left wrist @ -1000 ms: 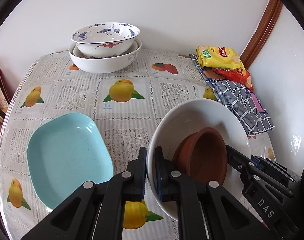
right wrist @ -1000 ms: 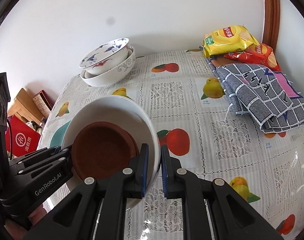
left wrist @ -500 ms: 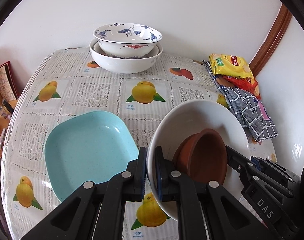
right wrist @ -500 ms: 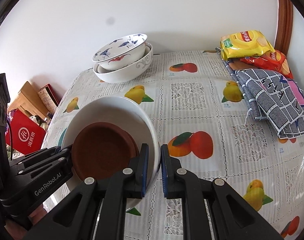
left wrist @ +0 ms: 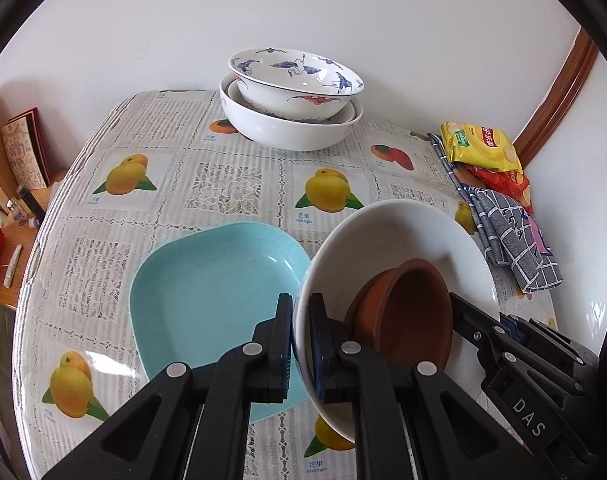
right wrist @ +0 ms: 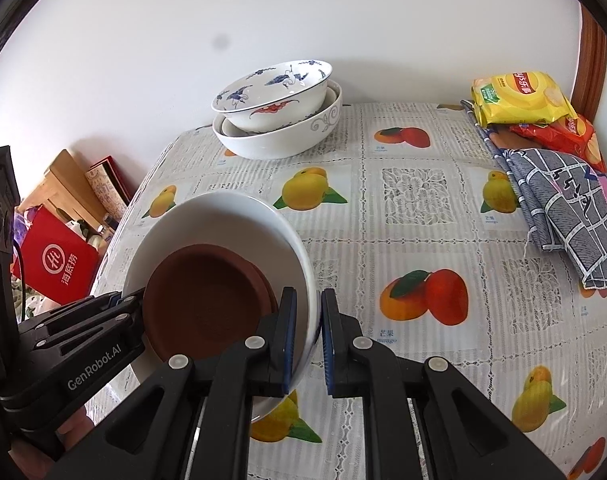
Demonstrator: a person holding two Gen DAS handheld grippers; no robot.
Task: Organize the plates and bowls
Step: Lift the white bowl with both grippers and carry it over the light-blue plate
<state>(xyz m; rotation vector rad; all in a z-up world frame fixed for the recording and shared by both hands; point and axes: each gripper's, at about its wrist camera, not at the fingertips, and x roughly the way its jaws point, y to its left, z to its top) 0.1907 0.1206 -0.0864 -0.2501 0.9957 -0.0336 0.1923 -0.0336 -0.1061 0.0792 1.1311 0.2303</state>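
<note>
Both grippers are clamped on one white bowl point(left wrist: 399, 232), so this is the carry step. The left gripper point(left wrist: 301, 344) pinches the rim on one side, the right gripper point(right wrist: 305, 344) pinches the opposite side, and the bowl hangs tilted above the desk point(left wrist: 223, 176) with a small brown bowl point(left wrist: 407, 316) sitting loose inside it. Looks like it's headed either for the blue plate point(left wrist: 207, 288) just beside it or the stack of two bowls point(left wrist: 291, 104) at the far edge by the wall; can't tell which.

For the next move, both hands need to travel together and level the bowl out, because that brown bowl could slide if the tilt grows. Then lower it square before letting go.

Compared with a second ago, the whole view has slid sideways: the blue plate now sits much closer under the bowl's edge, and the snack bags point(left wrist: 479, 148) and the checked cloth point(left wrist: 511, 240) have drifted toward the frame's edge. The grip is unchanged.
</note>
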